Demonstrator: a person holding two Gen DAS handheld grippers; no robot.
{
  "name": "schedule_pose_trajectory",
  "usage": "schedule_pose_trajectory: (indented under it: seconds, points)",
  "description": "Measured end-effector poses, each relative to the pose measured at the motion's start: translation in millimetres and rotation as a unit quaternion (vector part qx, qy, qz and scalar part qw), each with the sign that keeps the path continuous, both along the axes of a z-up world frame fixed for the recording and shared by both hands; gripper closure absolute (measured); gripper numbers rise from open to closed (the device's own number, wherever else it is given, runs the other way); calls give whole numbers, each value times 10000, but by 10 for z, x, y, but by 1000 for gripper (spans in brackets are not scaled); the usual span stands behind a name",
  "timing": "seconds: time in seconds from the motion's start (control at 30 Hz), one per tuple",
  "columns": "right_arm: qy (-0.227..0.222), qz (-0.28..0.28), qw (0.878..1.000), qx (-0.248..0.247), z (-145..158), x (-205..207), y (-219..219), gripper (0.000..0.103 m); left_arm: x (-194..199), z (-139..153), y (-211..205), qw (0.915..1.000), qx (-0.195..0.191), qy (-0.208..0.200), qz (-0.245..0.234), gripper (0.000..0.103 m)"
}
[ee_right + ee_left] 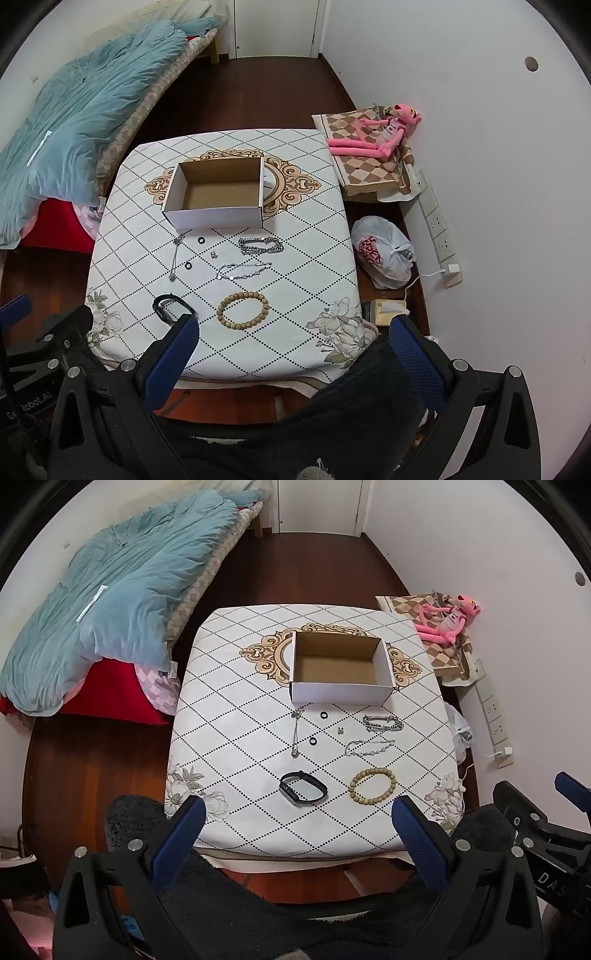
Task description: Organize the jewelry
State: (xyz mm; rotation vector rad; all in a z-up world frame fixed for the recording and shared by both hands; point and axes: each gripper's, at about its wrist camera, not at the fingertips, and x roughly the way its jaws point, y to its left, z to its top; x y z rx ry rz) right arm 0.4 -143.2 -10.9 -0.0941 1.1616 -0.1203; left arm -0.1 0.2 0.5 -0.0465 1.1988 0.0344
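The left gripper (298, 830) is spread wide and holds nothing, and it hangs in the air before the near edge of the table (236, 823), above the lap of the person. The right gripper (294, 349) is also wide and empty, at about the same height, just beside the left one. Nearest to them, on the white tablecloth with black diamond lines, lie a black wrist band with a dark screen (303, 788) and, to its right, a round bracelet of pale wooden beads (372, 784). Further in lie a thin silver chain bracelet with small discs (369, 747), a thick silver link bracelet (382, 723), a small silver earring (340, 730), two small black rings (313, 741) and (324, 715), and a long silver necklace (296, 732) stretched toward the box. Behind them all stands an open white cardboard box with brown inside (341, 693), and nothing is visible in it. All the pieces are still on the table, so I judge that the task is at its beginning and no piece is chosen yet. The next move probably calls for lowering one gripper over a near piece, maybe the bead bracelet, and closing on its rim without pushing it flat against the cloth.
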Motion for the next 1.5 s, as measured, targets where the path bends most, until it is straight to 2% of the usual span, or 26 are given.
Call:
schedule_pose_trajectory:
  seconds: [0.9,1.5]
  points:
    - [-69,-15,10000,-17,94,-15,-2,0,102,110,62,10000,-7,-77,-47,0]
    - [-141,-5,9999,-20,172,-44,-32,0,24,189,-7,9999,5,-158,-44,0]
